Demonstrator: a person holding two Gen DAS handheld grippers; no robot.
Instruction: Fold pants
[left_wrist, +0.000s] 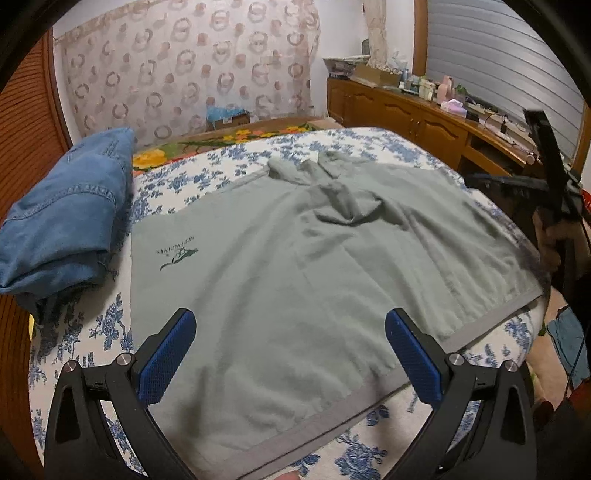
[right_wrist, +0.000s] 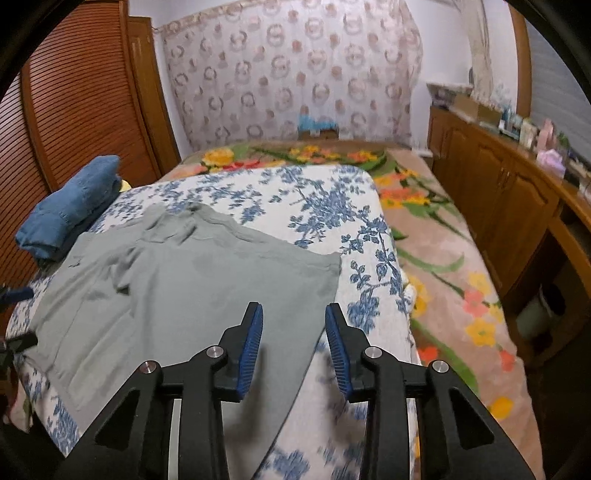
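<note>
Grey-green pants lie spread flat on a bed with a blue-flowered cover; a dark logo shows near their left edge. My left gripper hovers over the near hem, jaws wide open, nothing between its blue pads. In the right wrist view the pants fill the left half of the bed. My right gripper hangs above their right edge, its jaws narrowly open with no cloth between them. Bunched folds sit near the far end of the pants.
Folded blue denim rests at the bed's far left corner. A hand holding a black tool is at the right edge. Wooden cabinets with clutter on top line the right wall. A flowered blanket lies beside the cover.
</note>
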